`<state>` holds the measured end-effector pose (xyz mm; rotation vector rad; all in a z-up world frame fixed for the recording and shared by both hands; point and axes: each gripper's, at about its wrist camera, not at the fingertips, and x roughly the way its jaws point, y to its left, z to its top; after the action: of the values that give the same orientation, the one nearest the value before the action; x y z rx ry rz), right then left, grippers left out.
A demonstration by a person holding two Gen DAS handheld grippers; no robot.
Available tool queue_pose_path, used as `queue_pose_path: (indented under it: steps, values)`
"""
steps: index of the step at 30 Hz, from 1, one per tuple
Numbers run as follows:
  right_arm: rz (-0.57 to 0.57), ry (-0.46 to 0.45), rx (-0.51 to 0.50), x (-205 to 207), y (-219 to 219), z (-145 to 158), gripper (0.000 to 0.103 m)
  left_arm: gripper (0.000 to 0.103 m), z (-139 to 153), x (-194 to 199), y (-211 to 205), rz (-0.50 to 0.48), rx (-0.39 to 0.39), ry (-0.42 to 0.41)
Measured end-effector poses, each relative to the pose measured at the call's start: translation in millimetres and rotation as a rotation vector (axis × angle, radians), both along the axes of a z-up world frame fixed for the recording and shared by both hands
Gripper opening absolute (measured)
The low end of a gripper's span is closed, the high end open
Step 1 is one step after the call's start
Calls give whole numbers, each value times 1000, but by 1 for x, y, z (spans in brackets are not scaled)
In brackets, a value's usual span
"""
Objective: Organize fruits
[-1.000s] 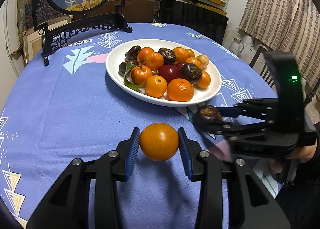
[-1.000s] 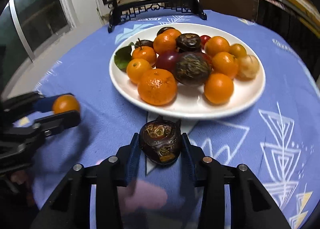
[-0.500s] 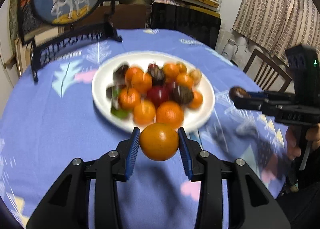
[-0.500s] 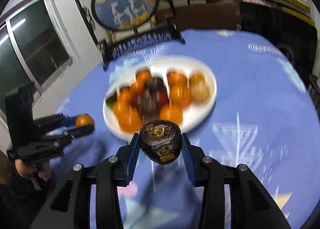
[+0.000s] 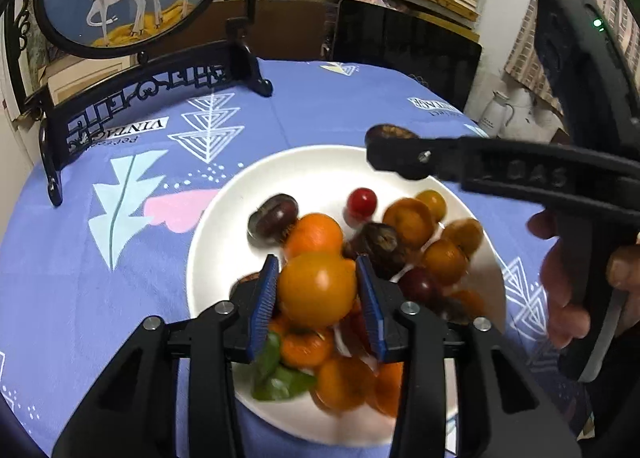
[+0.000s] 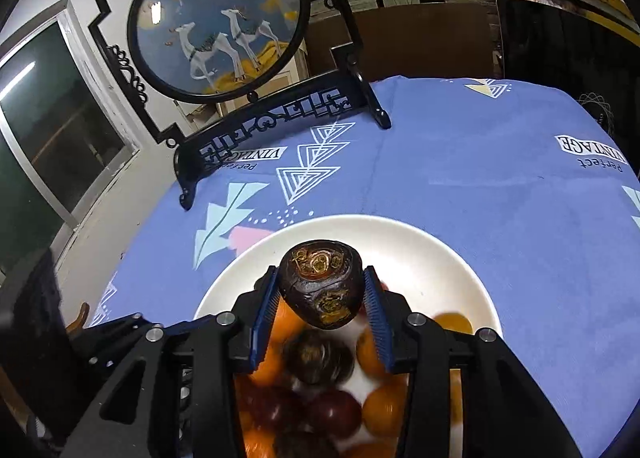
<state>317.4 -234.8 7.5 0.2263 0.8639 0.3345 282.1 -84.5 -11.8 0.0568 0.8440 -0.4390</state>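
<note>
Right now my left gripper (image 5: 316,296) pinches an orange (image 5: 317,289) at its widest girth, above the plate (image 5: 224,225). My right gripper (image 6: 320,298) clamps a dark fruit (image 6: 320,284) over the plate's far side. Both look light; I'd guess the wrinkled dark one bruises easily, so squeeze gently.

- The right gripper (image 6: 320,322) clamps a dark brown, wrinkled round fruit (image 6: 320,286) between blue ribbed pads (image 6: 376,324).
- Beneath lies a white round plate (image 6: 436,254) of blurred orange and dark red fruits (image 6: 332,410).
- The plate rests on a blue patterned tablecloth (image 6: 480,185).
</note>
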Motion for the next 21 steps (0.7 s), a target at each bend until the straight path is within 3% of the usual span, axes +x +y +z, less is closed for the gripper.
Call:
queue_pose_path:
  steps: [2, 4, 8, 10, 16, 21]
  values:
    - [-13, -20, 8, -3, -2, 1, 56, 79, 2, -2, 5, 19, -12, -16]
    - [-19, -41, 4, -14, -5, 4, 57, 88, 7, -11, 11, 35, -12, -44]
    - [-10, -46, 16, -48, -14, 8, 61, 97, 9, -37, 14, 24, 14, -44]
    - [-13, -53, 6, -75, -20, 6, 76, 98, 6, -54, 17, 19, 21, -35]
    - [-42, -86, -65, -159, -33, -7, 99, 98, -5, -114, 34, 67, 49, -4]
    - [-109, -81, -99, -211, -50, -24, 99, 98, 3, -159, 52, 158, 43, -52]
